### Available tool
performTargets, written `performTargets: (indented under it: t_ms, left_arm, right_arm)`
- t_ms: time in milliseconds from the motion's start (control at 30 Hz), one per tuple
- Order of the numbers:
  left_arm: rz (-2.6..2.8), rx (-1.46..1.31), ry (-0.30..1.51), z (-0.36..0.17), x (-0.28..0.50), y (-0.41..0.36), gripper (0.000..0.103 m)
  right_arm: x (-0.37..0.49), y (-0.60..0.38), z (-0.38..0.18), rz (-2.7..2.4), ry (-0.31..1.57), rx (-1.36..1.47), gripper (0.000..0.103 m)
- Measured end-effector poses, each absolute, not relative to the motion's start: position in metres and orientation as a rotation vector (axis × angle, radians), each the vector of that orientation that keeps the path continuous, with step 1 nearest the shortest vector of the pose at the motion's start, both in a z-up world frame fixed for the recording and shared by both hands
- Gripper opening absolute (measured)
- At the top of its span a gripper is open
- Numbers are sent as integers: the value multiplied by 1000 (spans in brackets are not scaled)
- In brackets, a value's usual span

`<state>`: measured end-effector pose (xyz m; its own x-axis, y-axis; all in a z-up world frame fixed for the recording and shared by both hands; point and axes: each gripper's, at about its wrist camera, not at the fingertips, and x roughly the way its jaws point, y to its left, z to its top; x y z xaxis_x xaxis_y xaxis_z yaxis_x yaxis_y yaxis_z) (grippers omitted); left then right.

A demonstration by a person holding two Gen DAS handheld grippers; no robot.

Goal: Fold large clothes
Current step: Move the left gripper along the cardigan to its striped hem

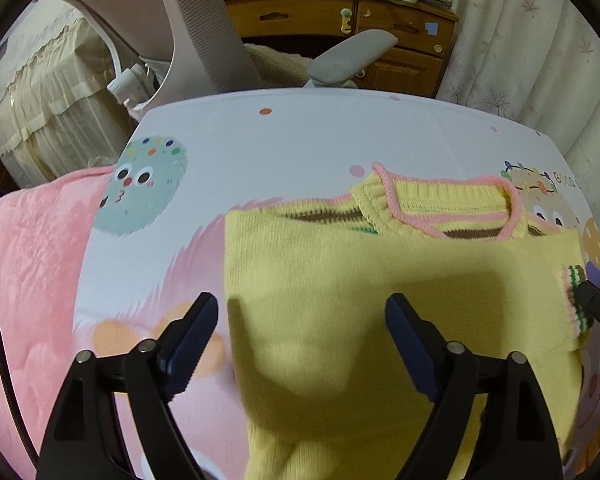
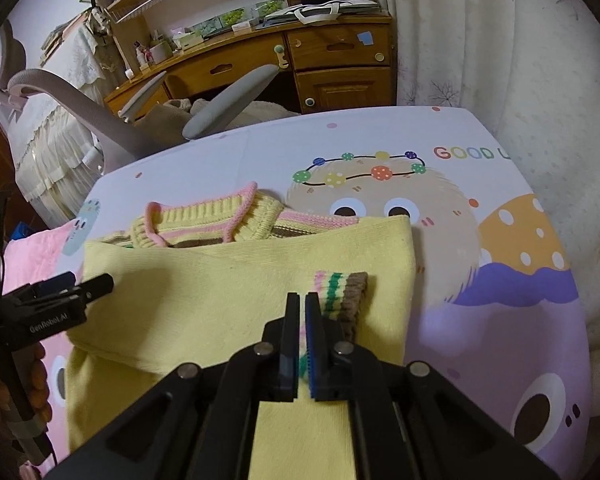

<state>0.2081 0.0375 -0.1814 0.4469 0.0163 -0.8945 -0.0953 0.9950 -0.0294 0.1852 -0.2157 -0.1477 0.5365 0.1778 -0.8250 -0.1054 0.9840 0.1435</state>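
A yellow knit sweater [image 1: 340, 280] with a pink-trimmed collar [image 1: 452, 208] lies partly folded on a cartoon-print sheet [image 1: 300, 140]; it also shows in the right wrist view [image 2: 204, 292]. A sleeve is folded across the body, ending in a striped cuff [image 2: 340, 296]. My left gripper [image 1: 300, 332] is open and hovers over the sweater's left edge. My right gripper [image 2: 303, 300] is shut on the striped cuff, and its tip shows at the right in the left wrist view [image 1: 592, 304]. The left gripper's finger shows at the left in the right wrist view [image 2: 80, 292].
A pink quilt [image 1: 28, 272] lies left of the sheet. A grey office chair [image 2: 228, 96] and a wooden desk [image 2: 332, 64] stand beyond the far edge. White curtains [image 2: 500, 60] hang at the right.
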Motion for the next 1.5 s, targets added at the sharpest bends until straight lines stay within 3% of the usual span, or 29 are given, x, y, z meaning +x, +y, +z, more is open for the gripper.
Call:
performTargets:
  t_ms: [633, 1000, 1500]
  left_arm:
    - [87, -132, 1002, -140, 119, 14, 85]
    - [115, -158, 1133, -176, 65, 21, 85]
    - [48, -147, 1199, -196, 18, 42, 86]
  right_arm:
    - [139, -192, -140, 371, 1053, -24, 3]
    - [114, -204, -179, 439, 1178, -45, 3]
    - [50, -236, -171, 382, 1152, -51, 4]
